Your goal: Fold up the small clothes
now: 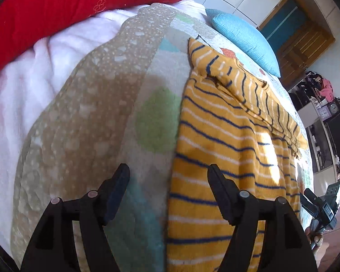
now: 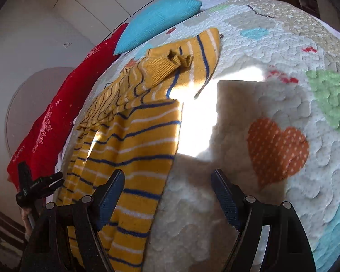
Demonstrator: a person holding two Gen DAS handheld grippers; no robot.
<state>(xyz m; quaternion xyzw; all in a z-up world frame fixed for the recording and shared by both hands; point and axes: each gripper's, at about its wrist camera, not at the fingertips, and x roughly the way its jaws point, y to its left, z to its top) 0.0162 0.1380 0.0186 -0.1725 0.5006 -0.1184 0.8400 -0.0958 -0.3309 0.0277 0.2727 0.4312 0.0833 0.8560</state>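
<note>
**Ana:** Across the right half of the left wrist view lies the striped top (image 1: 226, 154), mustard yellow with navy and white bands, flat on the quilted bedspread (image 1: 129, 117). How far along would you say it is?

**Ben:** Partway, I'd judge. In the right wrist view the same garment (image 2: 133, 149) fills the left-centre of the frame as a long narrow panel with one straight edge, and a sleeve with its ribbed cuff (image 2: 167, 64) lies across it near the upper centre. That reads as the sides and sleeve already brought in. I see no crosswise fold yet, so shortening it top to bottom looks like what is left.

**Ana:** And the fingers?

**Ben:** Both pairs are spread wide, with nothing between them. The left gripper (image 1: 167, 174) sits at the bottom centre of its view, straddling the garment's left edge: its right-hand finger (image 1: 219, 190) is over the stripes, the other over bare quilt. Whether either touches the cloth, I cannot tell.

**Ana:** The right one?

**Ben:** The right gripper (image 2: 167, 181) is also at the bottom centre of its frame, over the garment's other long edge; its left-hand finger (image 2: 111, 195) overlaps the stripes, the other is above quilt. Again empty, contact unclear.

**Ana:** Anything else nearby?

**Ben:** A blue cushion (image 1: 244, 38) and a red pillow (image 1: 74, 6) toward the top of the left view, apart from the garment.
</note>
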